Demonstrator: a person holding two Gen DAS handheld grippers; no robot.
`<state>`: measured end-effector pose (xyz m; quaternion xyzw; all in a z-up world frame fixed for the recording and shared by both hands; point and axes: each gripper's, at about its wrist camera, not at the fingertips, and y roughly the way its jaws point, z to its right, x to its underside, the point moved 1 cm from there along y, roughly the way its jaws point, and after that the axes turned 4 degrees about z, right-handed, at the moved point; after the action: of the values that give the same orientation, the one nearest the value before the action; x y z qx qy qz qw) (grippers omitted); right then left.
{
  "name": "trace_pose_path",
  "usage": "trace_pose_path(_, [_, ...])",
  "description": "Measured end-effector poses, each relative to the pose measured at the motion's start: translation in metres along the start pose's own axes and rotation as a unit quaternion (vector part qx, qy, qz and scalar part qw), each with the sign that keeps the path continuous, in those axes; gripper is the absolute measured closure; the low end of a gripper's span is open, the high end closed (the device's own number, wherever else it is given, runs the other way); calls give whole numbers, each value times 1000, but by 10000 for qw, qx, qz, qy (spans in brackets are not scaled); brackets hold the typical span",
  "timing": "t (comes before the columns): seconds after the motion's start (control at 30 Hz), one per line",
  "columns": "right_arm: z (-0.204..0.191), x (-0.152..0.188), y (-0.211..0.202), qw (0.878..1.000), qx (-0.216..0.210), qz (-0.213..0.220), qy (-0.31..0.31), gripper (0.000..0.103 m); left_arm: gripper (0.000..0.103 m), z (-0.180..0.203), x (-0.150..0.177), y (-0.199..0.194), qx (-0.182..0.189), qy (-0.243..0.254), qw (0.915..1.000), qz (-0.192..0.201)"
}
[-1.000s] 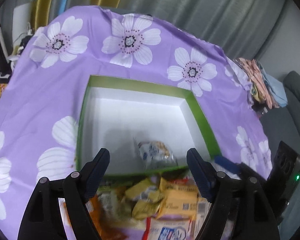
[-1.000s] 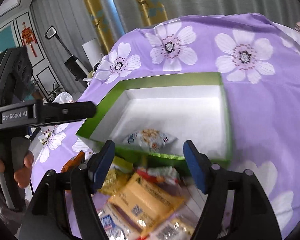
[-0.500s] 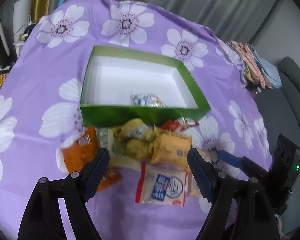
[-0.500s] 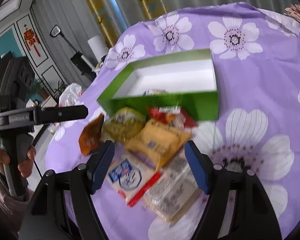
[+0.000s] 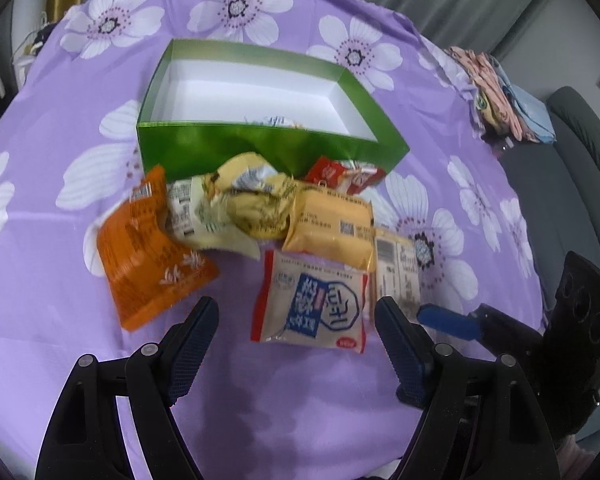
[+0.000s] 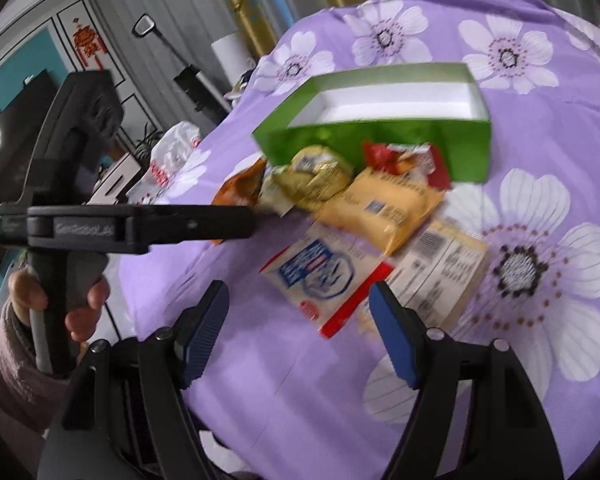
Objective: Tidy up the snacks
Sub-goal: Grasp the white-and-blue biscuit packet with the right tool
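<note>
A green box (image 5: 260, 148) with a white inside stands on the purple flowered cloth; the top of one snack packet (image 5: 278, 121) shows inside it. In front of the box lies a heap of snacks: an orange packet (image 5: 148, 248), crumpled yellow packets (image 5: 252, 204), a yellow-orange pack (image 5: 332, 224), a red packet (image 5: 340, 172), a white-and-blue packet (image 5: 312, 300) and a clear labelled pack (image 5: 398, 268). My left gripper (image 5: 296, 316) hangs open just short of the white-and-blue packet. My right gripper (image 6: 298, 300) is open too, above the near edge of that packet (image 6: 320, 276). Neither holds anything.
The right gripper's blue fingertip (image 5: 444, 320) reaches in beside the left one. A hand (image 6: 56, 304) holds the left gripper's handle at the left of the right wrist view. Folded clothes (image 5: 500, 96) lie at the table's far right edge, a grey sofa (image 5: 572, 168) beyond.
Both grippers have drawn back from the box toward the near side of the table and sunk a little; the snack heap now lies ahead of the fingers. Both stayed open.
</note>
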<state>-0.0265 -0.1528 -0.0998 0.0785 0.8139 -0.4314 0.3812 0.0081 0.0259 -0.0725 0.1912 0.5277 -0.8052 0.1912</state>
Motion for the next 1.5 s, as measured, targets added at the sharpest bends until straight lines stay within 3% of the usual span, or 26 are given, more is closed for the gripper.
trace_pose_path(0.37, [4,26,26,9977,137,-357,558,45,23,-6,19,18,-52,209,9992,-346])
trace_pose_path(0.87, [27,18,43,9925,301,-134,1178,54,23,-11,3,48,383,163,9974,-584])
trace_pose_path(0.97, [26,16,46,9934,346,-152,1085,54,35,-10,2,49,490,172,9968,-609])
trace_pose_path(1.13, [22,15,50,9957,374,-214,815,54,40,-15,1,52,584,88,9958,-696])
trace_pose_path(1.27, [21,12,56,9976,328,-263,546,58,52,-16,3,53,689,59,9950,-716])
trace_pose_path(1.33, [19,12,59,9982,256,-273,466,66,57,-17,4,53,676,18,9953,-693])
trace_pose_path(1.4, [16,13,60,9985,108,-286,457,78,70,-18,5,51,523,20,9964,-668])
trace_pose_path(1.5, [17,14,58,9985,75,-207,495,83,70,-20,8,47,463,28,9969,-629])
